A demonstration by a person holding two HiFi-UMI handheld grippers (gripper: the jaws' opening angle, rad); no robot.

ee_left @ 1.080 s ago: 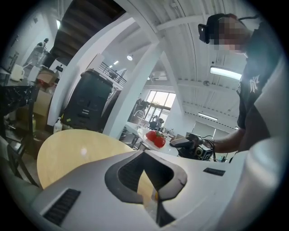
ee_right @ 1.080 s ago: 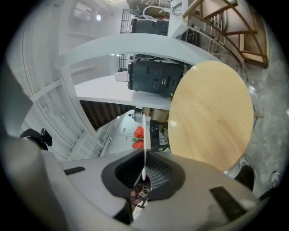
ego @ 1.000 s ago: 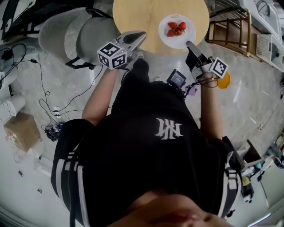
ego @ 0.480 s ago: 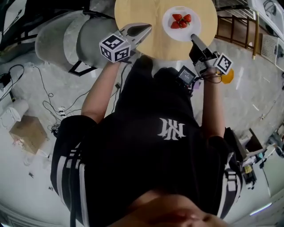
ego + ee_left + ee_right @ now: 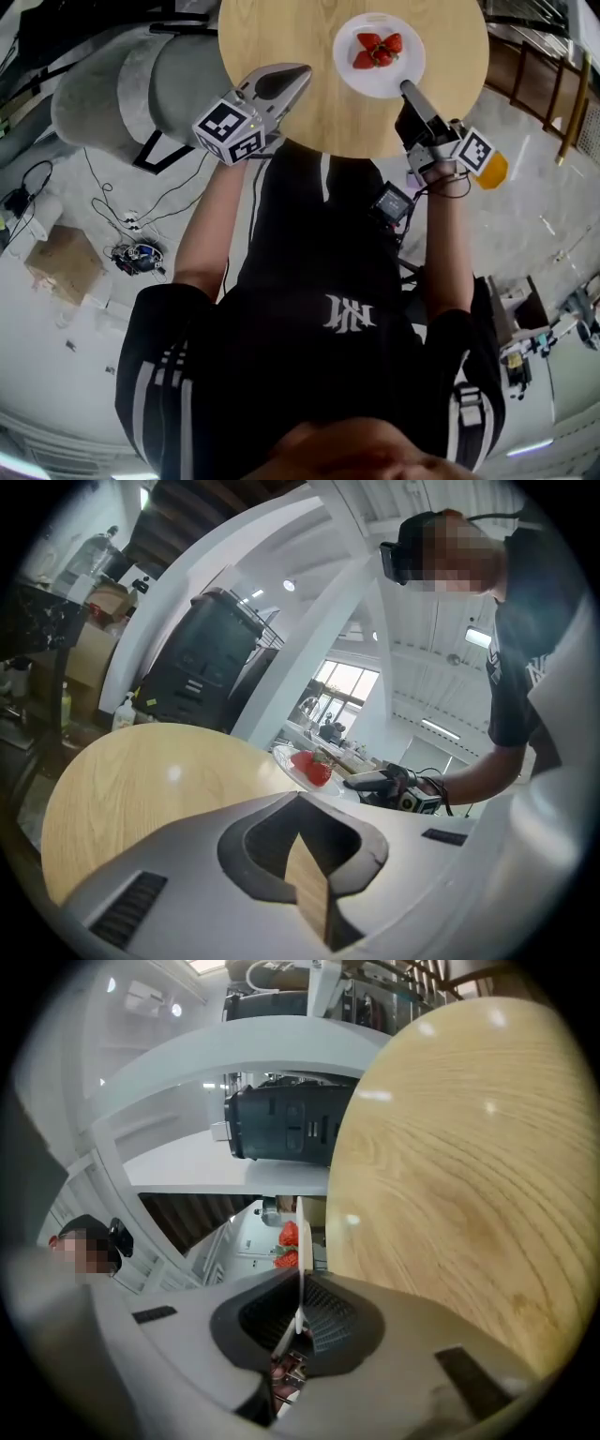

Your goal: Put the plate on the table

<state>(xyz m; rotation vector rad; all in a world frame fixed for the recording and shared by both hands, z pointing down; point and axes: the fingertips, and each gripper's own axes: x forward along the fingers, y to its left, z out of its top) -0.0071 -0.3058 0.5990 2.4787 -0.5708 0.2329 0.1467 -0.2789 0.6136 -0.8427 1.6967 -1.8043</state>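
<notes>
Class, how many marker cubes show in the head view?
2. One marker cube sits on the left tool, the other cube on the right tool. None seems hidden.

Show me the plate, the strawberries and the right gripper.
plate (image 5: pixel 373 84): head view, bare white part on the person's side of the berries.
strawberries (image 5: pixel 377 49): head view, middle of the red pile.
right gripper (image 5: pixel 405 87): head view, its tip, shut on the plate's edge.
</notes>
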